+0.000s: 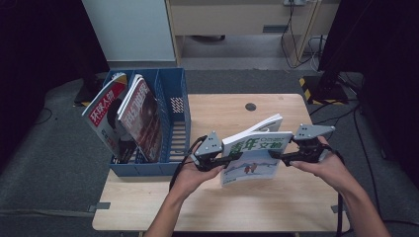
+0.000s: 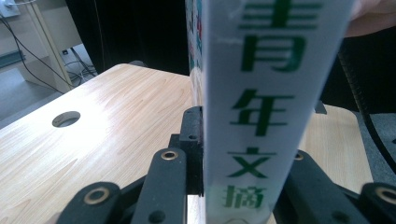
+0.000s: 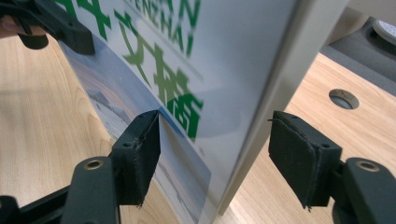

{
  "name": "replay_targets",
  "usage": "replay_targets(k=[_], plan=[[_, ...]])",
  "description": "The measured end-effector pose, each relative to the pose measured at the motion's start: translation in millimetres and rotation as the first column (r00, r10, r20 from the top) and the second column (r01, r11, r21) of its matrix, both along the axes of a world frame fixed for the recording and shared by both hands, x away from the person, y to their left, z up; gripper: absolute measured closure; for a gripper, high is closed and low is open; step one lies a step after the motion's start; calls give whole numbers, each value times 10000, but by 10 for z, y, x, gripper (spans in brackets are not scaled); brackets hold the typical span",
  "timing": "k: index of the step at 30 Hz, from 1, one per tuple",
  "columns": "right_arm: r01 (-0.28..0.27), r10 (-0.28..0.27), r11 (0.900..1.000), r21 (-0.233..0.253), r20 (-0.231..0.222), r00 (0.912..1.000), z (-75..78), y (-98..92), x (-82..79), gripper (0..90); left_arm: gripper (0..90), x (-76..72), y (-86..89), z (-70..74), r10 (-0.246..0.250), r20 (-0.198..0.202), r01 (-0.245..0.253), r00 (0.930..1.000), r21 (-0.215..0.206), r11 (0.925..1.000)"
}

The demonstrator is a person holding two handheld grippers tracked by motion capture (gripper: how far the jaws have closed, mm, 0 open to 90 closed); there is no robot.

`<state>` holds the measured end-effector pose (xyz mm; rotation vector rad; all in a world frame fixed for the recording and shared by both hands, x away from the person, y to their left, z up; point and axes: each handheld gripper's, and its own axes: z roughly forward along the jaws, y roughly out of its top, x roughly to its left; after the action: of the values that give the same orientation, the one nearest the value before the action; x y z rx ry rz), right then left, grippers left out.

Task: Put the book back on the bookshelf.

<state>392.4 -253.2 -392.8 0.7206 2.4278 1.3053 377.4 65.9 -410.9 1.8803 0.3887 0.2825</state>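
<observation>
A white magazine (image 1: 252, 158) with green characters on its cover is held upright, slightly tilted, over the middle of the wooden table (image 1: 222, 207). My left gripper (image 1: 231, 158) is shut on its left edge; in the left gripper view the pads press both sides of the magazine (image 2: 261, 116). My right gripper (image 1: 277, 157) is at the right edge. In the right gripper view its jaws straddle the magazine (image 3: 196, 56): the left pad (image 3: 142, 149) touches the cover and the right pad (image 3: 299, 158) stands a little off the back. A hand holds each gripper.
A blue file rack (image 1: 173, 98) stands at the table's left edge, with two magazines (image 1: 106, 113) (image 1: 143, 118) leaning in its left slots and the right slots bare. A round cable hole (image 1: 250, 106) lies near the far edge. Cables run over the floor behind.
</observation>
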Motion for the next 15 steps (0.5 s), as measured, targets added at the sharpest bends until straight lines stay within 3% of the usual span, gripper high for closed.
replay_targets(k=[15], plan=[[160,-160,9999,-6,-140,9998,-94,-98,-4,376,727,15,2,-4,22,-32,-23,10000,-49,10000]])
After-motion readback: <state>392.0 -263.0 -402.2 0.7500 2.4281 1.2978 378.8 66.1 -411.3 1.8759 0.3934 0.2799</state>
